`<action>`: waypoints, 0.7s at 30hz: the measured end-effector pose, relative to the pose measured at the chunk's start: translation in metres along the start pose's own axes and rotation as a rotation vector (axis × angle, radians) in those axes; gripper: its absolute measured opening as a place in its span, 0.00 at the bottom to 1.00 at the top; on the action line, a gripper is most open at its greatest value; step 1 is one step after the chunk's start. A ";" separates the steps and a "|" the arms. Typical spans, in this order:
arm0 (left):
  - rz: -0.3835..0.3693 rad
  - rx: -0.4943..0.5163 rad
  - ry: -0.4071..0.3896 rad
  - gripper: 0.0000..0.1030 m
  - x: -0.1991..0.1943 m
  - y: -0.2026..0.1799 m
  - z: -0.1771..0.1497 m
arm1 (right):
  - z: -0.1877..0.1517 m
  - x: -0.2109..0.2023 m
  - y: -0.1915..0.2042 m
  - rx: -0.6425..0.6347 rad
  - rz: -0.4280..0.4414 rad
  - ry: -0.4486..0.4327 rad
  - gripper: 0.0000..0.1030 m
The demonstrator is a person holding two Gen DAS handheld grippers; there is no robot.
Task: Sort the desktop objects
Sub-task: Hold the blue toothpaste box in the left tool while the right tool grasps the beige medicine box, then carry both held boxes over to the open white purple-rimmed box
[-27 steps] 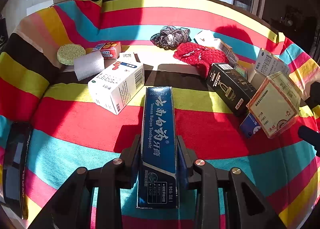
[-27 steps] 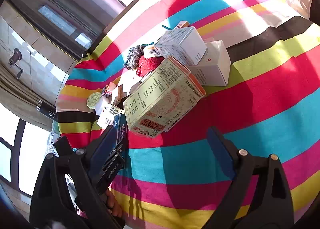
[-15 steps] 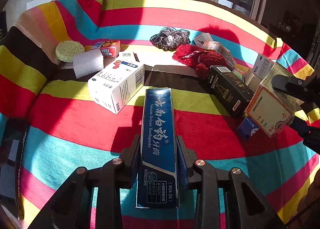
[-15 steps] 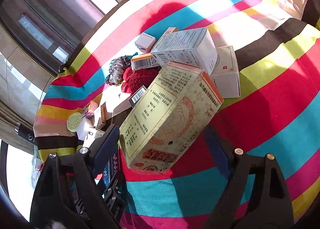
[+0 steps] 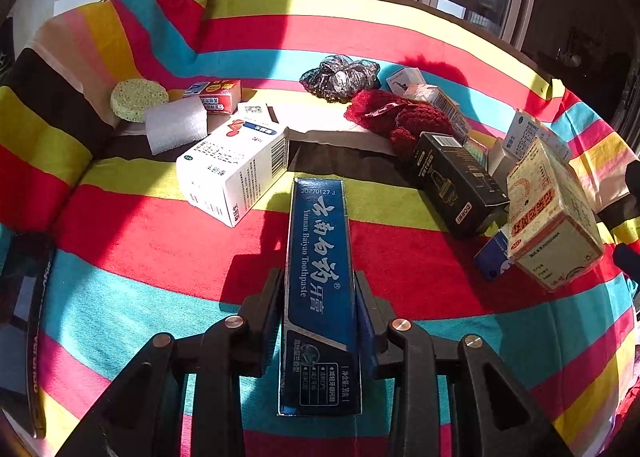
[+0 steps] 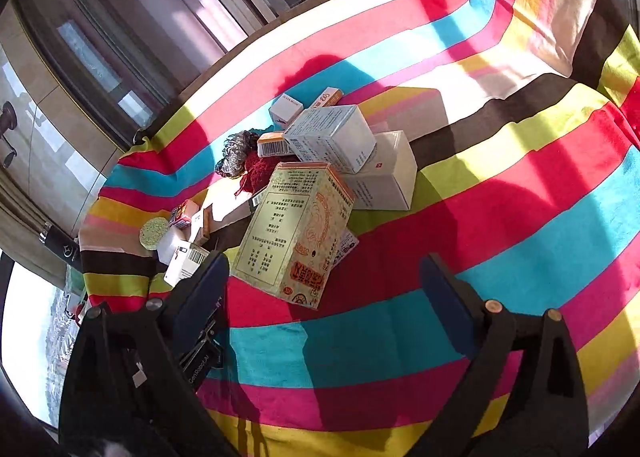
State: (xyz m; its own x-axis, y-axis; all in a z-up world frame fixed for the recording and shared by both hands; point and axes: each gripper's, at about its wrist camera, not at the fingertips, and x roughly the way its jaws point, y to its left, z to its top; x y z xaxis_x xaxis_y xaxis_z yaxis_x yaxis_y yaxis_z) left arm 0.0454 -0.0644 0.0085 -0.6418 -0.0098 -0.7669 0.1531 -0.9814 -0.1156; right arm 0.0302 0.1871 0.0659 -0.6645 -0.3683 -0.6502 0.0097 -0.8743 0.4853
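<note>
My left gripper [image 5: 320, 297] is shut on a long blue toothpaste box [image 5: 319, 281] and holds it over the striped cloth, pointing away from me. My right gripper [image 6: 326, 277] is open and empty, its jaws wide apart, just in front of a large cream and orange medicine box [image 6: 298, 233] that lies tilted on the cloth; the same box shows at the right in the left wrist view [image 5: 552, 213]. Its near end sits between the fingertips' line, not touched.
The striped cloth [image 5: 160, 257] holds a white barcode box [image 5: 236, 169], black box [image 5: 456, 181], red knit item [image 5: 400, 121], dark mesh scrubber [image 5: 340, 73], green sponge [image 5: 136, 97], foam piece [image 5: 176, 129] and small red box [image 5: 216, 95]. White boxes [image 6: 360, 161] are stacked behind the medicine box.
My right gripper has moved toward the cream medicine box and turned, so the box now lies close ahead of the open jaws. The left gripper holds the toothpaste box nearly still.
</note>
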 end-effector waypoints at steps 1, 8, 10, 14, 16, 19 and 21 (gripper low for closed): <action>0.010 0.006 -0.002 0.33 0.001 -0.002 0.000 | 0.000 0.004 0.011 -0.017 0.002 -0.004 0.94; 0.038 0.036 0.004 0.36 0.003 -0.010 0.002 | -0.001 0.057 0.064 -0.181 -0.240 0.013 0.93; 0.035 0.037 0.004 0.37 0.003 -0.011 0.001 | -0.003 0.070 0.050 -0.175 -0.222 0.041 0.67; 0.020 0.022 0.000 0.32 0.002 -0.008 0.001 | -0.010 0.055 0.034 -0.219 -0.143 0.048 0.52; -0.002 0.019 -0.002 0.32 0.001 -0.007 0.002 | -0.015 0.037 0.025 -0.247 -0.132 0.041 0.52; -0.033 0.026 -0.006 0.32 -0.001 -0.008 -0.001 | -0.021 0.005 0.016 -0.301 -0.091 0.030 0.52; -0.033 0.049 -0.024 0.32 -0.009 -0.013 -0.008 | -0.025 -0.014 0.014 -0.364 -0.092 0.018 0.52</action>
State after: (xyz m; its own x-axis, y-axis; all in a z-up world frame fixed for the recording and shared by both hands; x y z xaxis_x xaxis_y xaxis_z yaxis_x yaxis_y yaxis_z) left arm 0.0547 -0.0500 0.0119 -0.6637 0.0183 -0.7477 0.0954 -0.9895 -0.1089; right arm 0.0586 0.1724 0.0666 -0.6617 -0.2857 -0.6932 0.2181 -0.9579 0.1866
